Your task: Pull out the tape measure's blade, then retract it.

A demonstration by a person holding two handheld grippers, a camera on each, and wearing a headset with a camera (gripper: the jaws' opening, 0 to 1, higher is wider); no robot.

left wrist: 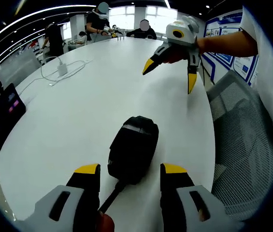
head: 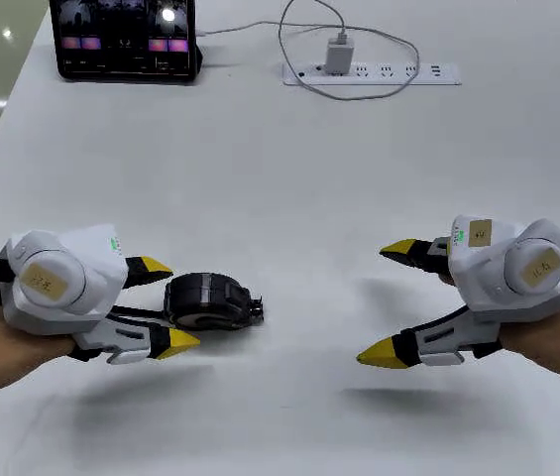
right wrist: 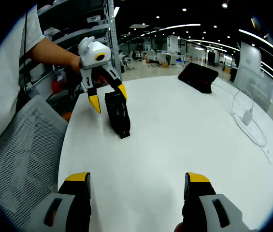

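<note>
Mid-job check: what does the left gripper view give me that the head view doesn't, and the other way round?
The left gripper view adds a mesh chair beside the table, people at its far end, and the black strap running from the tape measure back between the open jaws. The head view adds the white housing of the left hand-held gripper. Shared: the tape measure with its blade in, the open right hand-held gripper, the tablet and the charger.
</note>
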